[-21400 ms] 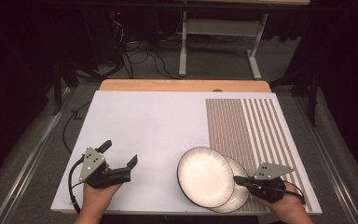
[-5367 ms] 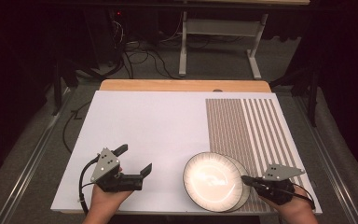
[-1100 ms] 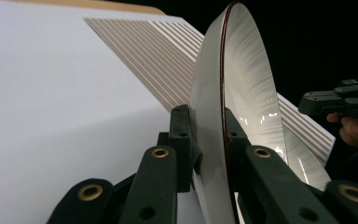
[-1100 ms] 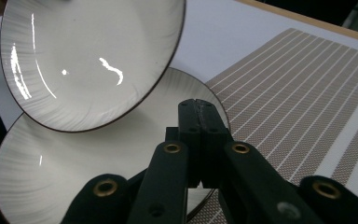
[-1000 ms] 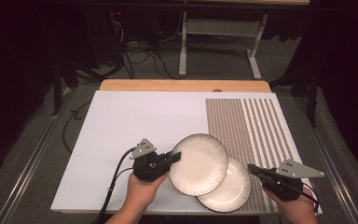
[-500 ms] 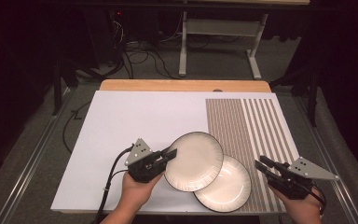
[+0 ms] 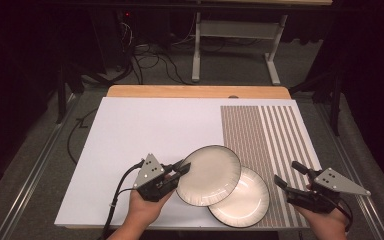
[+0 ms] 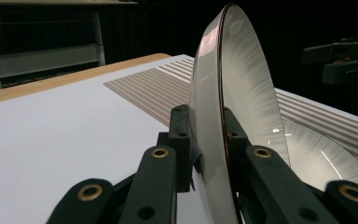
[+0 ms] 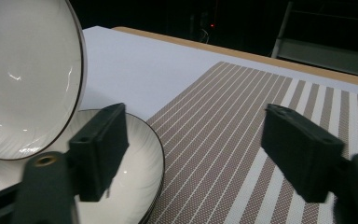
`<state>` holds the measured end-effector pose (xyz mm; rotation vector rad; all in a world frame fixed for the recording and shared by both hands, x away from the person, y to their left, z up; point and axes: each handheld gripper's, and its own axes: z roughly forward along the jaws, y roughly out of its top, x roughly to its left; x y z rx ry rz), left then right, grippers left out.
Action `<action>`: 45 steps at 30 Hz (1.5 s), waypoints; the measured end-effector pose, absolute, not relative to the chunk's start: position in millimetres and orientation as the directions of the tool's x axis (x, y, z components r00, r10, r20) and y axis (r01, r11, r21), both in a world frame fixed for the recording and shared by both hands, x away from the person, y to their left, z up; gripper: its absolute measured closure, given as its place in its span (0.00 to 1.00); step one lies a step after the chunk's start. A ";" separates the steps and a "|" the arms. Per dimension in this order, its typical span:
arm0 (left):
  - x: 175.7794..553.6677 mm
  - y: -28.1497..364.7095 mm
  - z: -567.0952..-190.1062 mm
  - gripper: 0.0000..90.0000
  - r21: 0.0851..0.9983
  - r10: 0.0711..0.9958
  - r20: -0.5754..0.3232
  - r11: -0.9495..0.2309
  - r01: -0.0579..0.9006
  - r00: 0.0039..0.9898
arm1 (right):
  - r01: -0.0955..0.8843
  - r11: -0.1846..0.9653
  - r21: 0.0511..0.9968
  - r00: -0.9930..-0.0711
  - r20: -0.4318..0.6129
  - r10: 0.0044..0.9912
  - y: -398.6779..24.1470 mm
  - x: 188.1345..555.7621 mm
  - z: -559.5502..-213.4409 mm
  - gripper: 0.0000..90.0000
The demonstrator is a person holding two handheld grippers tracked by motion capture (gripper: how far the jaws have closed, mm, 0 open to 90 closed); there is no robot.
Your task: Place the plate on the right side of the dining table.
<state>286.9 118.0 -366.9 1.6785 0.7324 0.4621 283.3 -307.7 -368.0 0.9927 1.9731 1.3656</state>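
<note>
The upper plate [image 7: 209,175] is clamped at its left rim by the left claw [image 7: 182,169], as the left gripper view makes plain: 1 jaw is pressed on each face of the rim, and the plate [image 8: 233,93] is tilted well up off the surface. Its right part hangs over the lower plate [image 7: 240,197], which lies flat at the near right of the white counter [image 7: 145,130], partly on the striped mat [image 7: 270,135].

The right claw [image 7: 291,176] is held just right of the lower plate, apart from it. Its jaws have just been opening; they are seen spread wide in the right gripper view, with nothing between them, and the lower plate [image 9: 130,186] is seen beyond the left jaw.

The step in hand is judged to be the separating of the 2 plates, the upper one being carried away to the left. To do it well, the pinch on the rim should be kept firm and deep, since a smooth glazed rim held at 1 edge can be expected to swivel or slip under the plate's own weight. The plate should be raised enough that its low edge is not dragged across the lower plate. It should then be brought level before being set down on bare counter to the left. The open right claw should be kept clear of the lower plate's rim.
</note>
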 end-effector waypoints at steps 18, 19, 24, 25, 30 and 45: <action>287.0 122.2 -366.1 0.89 0.966 0.668 -0.073 -0.136 0.218 0.741 | 0.255 0.195 0.947 -0.573 -0.015 0.819 -300.2 284.0 -364.4 0.01; 287.1 122.2 -366.2 0.89 0.966 0.667 -0.073 -0.136 0.218 0.741 | 0.252 0.197 0.947 -0.585 -0.013 0.811 -297.2 284.3 -363.0 0.02; 287.5 122.7 -366.3 0.89 0.966 0.665 -0.073 -0.137 0.218 0.743 | 0.253 0.203 0.946 -0.620 -0.002 0.785 -282.2 286.9 -359.6 0.03; 287.7 122.7 -366.4 0.89 0.966 0.664 -0.074 -0.137 0.219 0.744 | 0.250 0.208 0.946 -0.627 -0.006 0.779 -278.9 287.9 -359.1 0.04; 288.4 123.0 -366.5 0.89 0.966 0.663 -0.074 -0.138 0.218 0.745 | 0.250 0.226 0.942 -0.665 -0.002 0.747 -258.0 292.3 -357.4 0.05; 287.9 124.0 -366.9 0.89 0.967 0.660 -0.067 -0.142 0.211 0.748 | 0.305 0.270 0.913 -0.736 0.047 0.675 -207.5 306.4 -371.2 0.16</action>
